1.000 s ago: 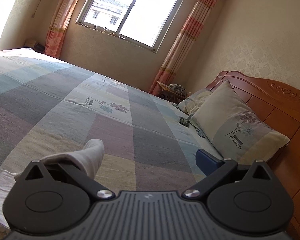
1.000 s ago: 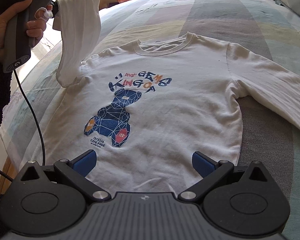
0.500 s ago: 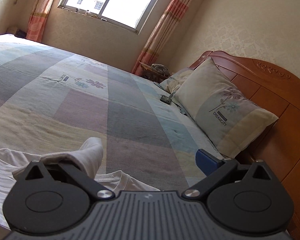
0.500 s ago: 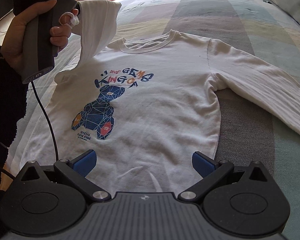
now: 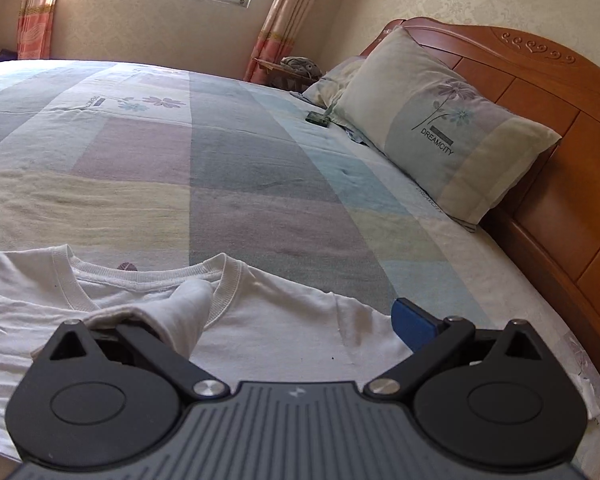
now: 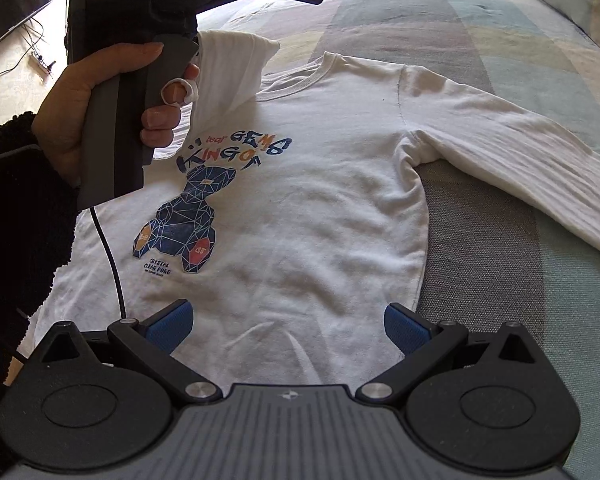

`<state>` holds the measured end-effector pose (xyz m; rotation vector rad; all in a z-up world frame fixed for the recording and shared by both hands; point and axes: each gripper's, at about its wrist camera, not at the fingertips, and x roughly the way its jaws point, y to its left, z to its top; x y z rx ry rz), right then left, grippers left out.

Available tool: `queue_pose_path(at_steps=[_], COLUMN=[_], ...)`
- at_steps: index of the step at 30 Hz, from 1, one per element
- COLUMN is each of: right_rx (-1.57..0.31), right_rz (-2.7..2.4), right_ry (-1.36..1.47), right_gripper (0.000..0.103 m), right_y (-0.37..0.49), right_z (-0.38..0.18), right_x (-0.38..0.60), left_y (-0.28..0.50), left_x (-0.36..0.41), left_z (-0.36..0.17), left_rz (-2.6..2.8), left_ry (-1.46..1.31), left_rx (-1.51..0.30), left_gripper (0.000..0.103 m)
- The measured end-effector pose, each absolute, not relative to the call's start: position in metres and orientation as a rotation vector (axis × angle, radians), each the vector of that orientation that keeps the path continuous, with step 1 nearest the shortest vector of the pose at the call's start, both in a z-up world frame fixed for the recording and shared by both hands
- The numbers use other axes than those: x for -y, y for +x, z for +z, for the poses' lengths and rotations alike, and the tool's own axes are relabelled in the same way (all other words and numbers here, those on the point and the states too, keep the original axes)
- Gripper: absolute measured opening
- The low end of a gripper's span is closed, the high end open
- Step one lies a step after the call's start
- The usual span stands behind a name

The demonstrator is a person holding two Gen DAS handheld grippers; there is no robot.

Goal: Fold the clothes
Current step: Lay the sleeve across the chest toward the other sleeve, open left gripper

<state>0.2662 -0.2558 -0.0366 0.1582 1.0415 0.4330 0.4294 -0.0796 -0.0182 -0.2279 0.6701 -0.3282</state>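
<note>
A white long-sleeved shirt with a blue bear print lies face up on the bed. Its right sleeve stretches out flat to the right. My left gripper has its jaws wide apart, with the shirt's left sleeve draped over the left finger, whose pad is hidden. In the right wrist view the sleeve hangs from that gripper over the collar. My right gripper is open and empty above the shirt's lower hem.
The bed has a pastel checked sheet. A pillow leans on the wooden headboard at the right. A small dark object lies near the pillow. A person's hand holds the left gripper.
My left gripper has carried the left sleeve rightward and down over the shirt's collar. The right gripper has stayed open over the hem.
</note>
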Motion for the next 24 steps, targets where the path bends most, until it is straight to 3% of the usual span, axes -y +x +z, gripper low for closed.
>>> queue_pose_path(at_steps=[7, 15, 24], right_rx=[-1.033, -1.021, -1.010], right_rz=[0.414, 0.386, 0.361], right_ry=[0.183, 0.239, 0.269], right_gripper=[0.103, 0.103, 0.103], right_y=[0.266, 0.264, 0.268], right_z=[-0.036, -0.040, -0.042], right_x=[0.259, 0.270, 0.281], left_y=[0.435, 0.431, 0.443], left_x=[0.093, 0.071, 0.054], left_z=[-0.052, -0.056, -0.059], left_rz=[-0.433, -0.535, -0.338], left_ry=[-0.202, -0.395, -0.522], left_rx=[-0.802, -0.938, -0.933], left_gripper=[0.101, 0.101, 0.101])
